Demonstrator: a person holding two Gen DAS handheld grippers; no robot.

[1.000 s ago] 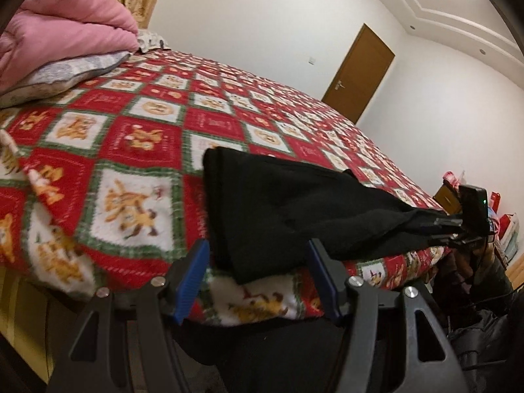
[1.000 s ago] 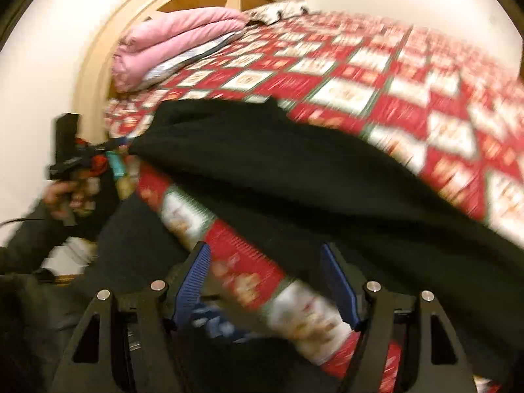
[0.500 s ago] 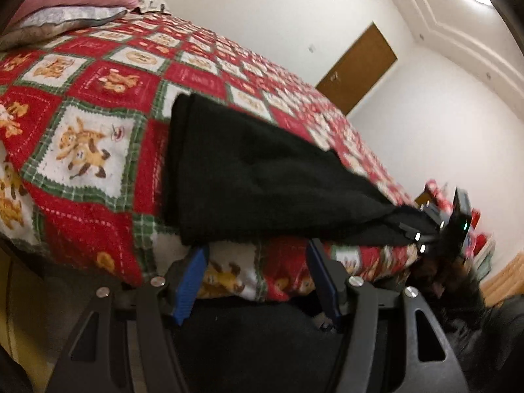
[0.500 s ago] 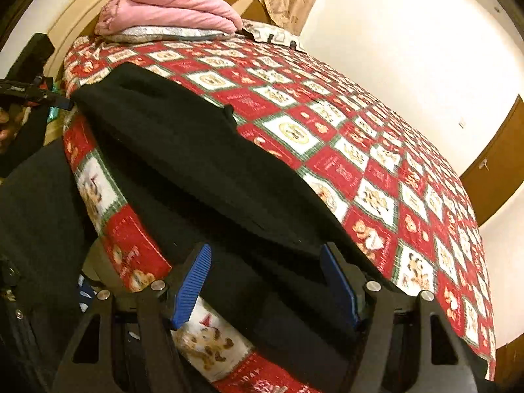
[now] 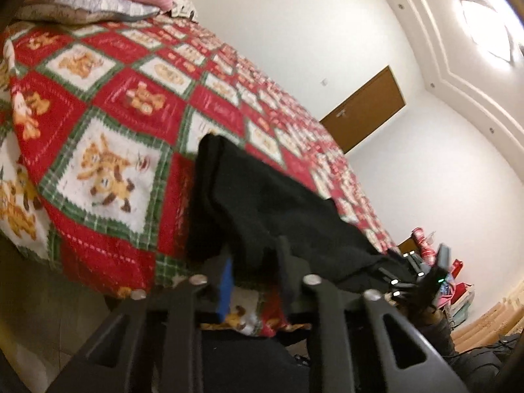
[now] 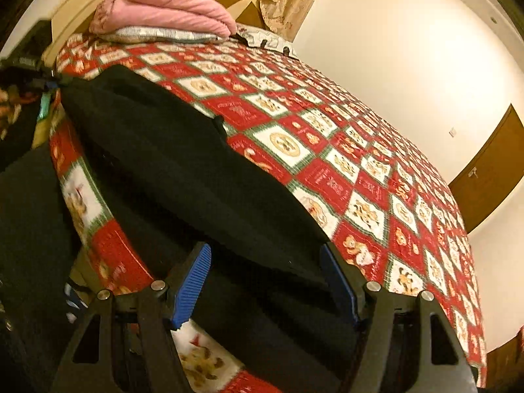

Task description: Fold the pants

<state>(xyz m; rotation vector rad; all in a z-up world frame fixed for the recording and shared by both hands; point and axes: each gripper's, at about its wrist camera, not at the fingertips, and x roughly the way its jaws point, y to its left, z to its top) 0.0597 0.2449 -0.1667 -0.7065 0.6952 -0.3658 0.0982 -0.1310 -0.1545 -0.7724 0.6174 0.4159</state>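
Observation:
Black pants [image 5: 262,203] lie folded lengthwise along the near edge of the bed, also in the right wrist view [image 6: 183,163]. My left gripper [image 5: 253,271] has closed on the near corner of one end of the pants. It shows in the right wrist view [image 6: 49,82] at the pants' far left end. My right gripper [image 6: 265,275] is open, its blue pads [image 6: 191,281] on either side of the other end of the pants. It shows in the left wrist view [image 5: 422,275] at the far end.
The bed has a red, white and green patchwork quilt [image 5: 108,124]. A pink duvet on a grey pillow [image 6: 163,16] lies at the headboard. A brown door [image 5: 363,111] is in the far wall. Red bags [image 5: 455,268] stand on the floor.
My left gripper has moved in and its jaws have narrowed from wide open onto the pants' corner. My right gripper has moved closer to the other end, still open.

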